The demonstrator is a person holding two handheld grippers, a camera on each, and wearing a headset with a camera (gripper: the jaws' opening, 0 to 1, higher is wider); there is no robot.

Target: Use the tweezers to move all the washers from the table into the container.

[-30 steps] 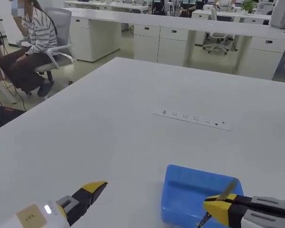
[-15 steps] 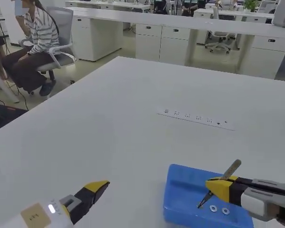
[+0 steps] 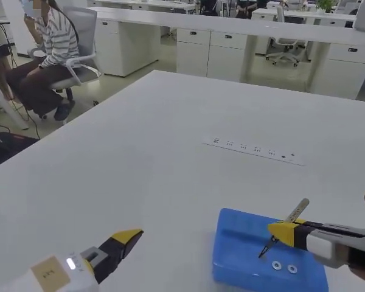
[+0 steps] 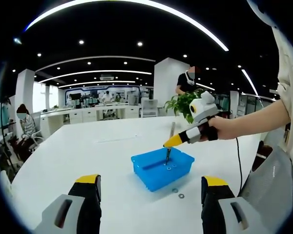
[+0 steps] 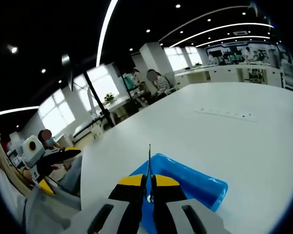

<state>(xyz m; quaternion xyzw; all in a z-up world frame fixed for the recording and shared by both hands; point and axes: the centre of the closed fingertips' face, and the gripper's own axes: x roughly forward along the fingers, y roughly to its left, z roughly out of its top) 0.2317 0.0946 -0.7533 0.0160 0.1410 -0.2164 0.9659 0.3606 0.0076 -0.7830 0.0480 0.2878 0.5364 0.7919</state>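
White table (image 3: 140, 164) in an open office, with a sunken socket strip (image 3: 255, 150) across it and a person (image 3: 45, 52) seated on a chair (image 3: 79, 36) beyond the far-left corner. On the left gripper (image 3: 125, 238), a tan label (image 3: 48, 274) with marks too blurred to read, perhaps printed text, beside a small lit lamp (image 3: 70, 263). Left jaws spread wide with nothing between them, hovering over the table to the left of the blue container (image 3: 228, 255). Right gripper (image 3: 284, 232) pinched narrow on slim metal tweezers (image 3: 298, 211), tips angled down inside the container, just above two small silver ring-shaped washers (image 3: 277, 265) lying side by side on its floor. From the left gripper view, two loose washers (image 4: 175, 190) on the table just beside the container's near wall. Against a second ago: right gripper farther over the container, tweezer tips nearer its middle than its near edge, and two washers now in view on the floor.
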